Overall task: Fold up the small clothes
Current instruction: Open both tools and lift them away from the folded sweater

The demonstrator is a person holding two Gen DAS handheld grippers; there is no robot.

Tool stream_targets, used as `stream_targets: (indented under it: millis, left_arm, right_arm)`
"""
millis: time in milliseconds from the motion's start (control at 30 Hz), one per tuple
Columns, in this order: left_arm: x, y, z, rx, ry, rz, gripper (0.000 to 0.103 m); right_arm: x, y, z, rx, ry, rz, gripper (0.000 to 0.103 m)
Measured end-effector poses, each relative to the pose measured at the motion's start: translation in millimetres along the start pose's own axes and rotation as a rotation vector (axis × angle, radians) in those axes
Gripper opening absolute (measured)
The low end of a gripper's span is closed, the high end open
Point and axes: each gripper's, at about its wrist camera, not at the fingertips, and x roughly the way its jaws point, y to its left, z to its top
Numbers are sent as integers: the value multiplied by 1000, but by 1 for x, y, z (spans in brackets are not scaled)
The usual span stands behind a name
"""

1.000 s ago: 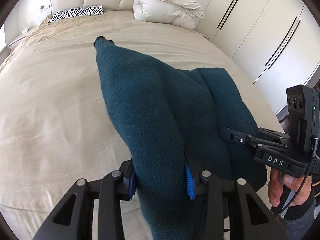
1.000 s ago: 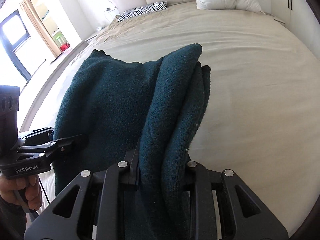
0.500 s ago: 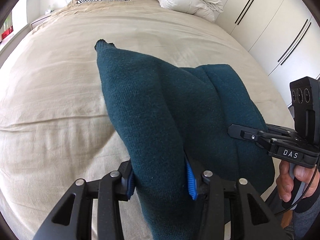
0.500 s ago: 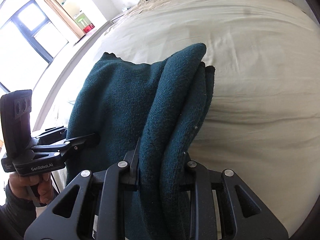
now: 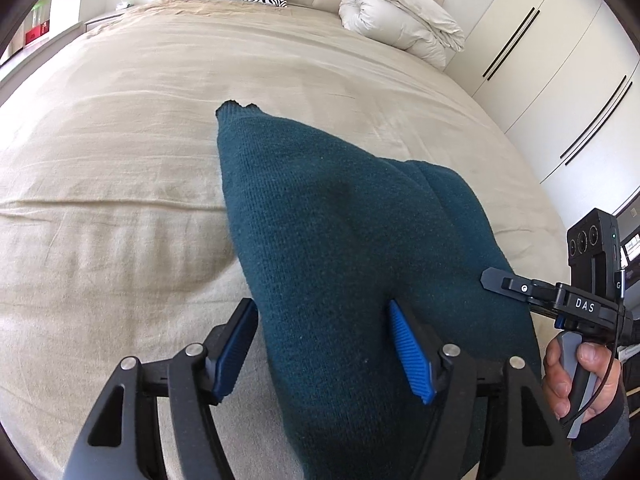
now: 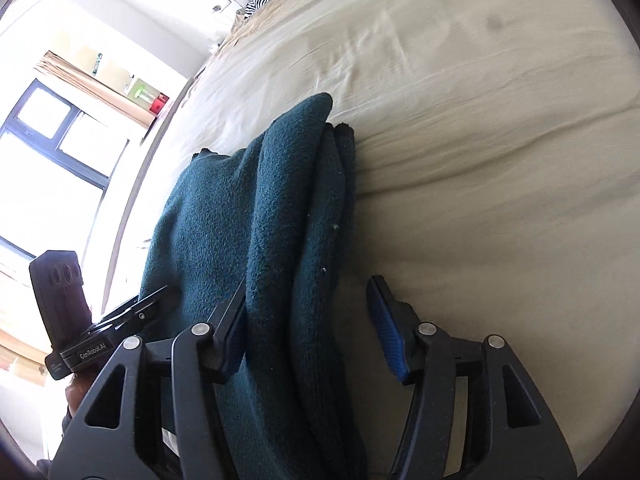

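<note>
item: dark teal knit garment point(image 5: 352, 248), soft, thick, limp, lying on your bed point(image 5: 120, 168); left tool point(image 5: 324, 352) and right tool point(image 6: 308, 328) both spread apart, so pinch bunched near-edge layers.

Black linkage grippers with silver screws, ribbed blue jaws, white "DAS" and "GenRobot.AI" lettering, dark sleeves.

Bright daylight fills both views. In the right wrist view the window point(image 6: 60, 152) at left is blown out to white glare. The sheet point(image 5: 120, 168) is evenly lit, with soft shadows in its creases. Fisheye bends everything, and black vignette rings the corners. The sheet at right in the right wrist view smears with motion blur; the left wrist view is sharp.
</note>
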Motion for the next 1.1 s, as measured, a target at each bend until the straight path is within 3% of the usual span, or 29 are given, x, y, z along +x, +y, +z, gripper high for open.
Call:
stream_targets:
  millis: [100, 200, 300, 433, 533, 600, 700, 733, 800, 900, 967, 1100]
  left_arm:
    - [-21, -1, -6, 18, -68, 45, 71]
    - [-52, -10, -13, 57, -184, 146, 83]
    - [-91, -27, -20, 113, -354, 277, 102]
    - [-150, -63, -28, 211, -625, 415, 103]
    - [-190, -91, -30, 281, -789, 498, 103]
    - [-218, -103, -28, 297, -860, 523, 103]
    - [-253, -110, -27, 238, -934, 536, 103]
    - [-261, -109, -24, 219, -932, 500, 103]
    - [-268, -103, -15, 165, -883, 454, 103]
    - [-259, -94, -11, 116, -807, 462, 103]
    - [-241, -87, -12, 83, -708, 474, 103]
    - [-198, -68, -22, 17, -530, 464, 103]
  right_arm:
    - [-23, -9, -3, 21, -52, -32, 55]
    - [-48, -6, 2, -8, -160, -145, 55]
    - [-82, 13, -2, -69, -275, -227, 55]
    - [-132, 61, -10, -217, -447, -356, 58]
    - [-173, 105, -21, -337, -642, -409, 80]
    - [-206, 132, -34, -400, -818, -426, 101]
    - [-253, 164, -59, -496, -1082, -382, 103]
    - [-263, 172, -63, -506, -1117, -365, 103]
    - [-276, 183, -63, -508, -1097, -320, 103]
    - [-277, 189, -56, -494, -996, -268, 103]
    - [-271, 186, -56, -468, -956, -239, 103]
    - [-236, 177, -54, -430, -807, -331, 103]
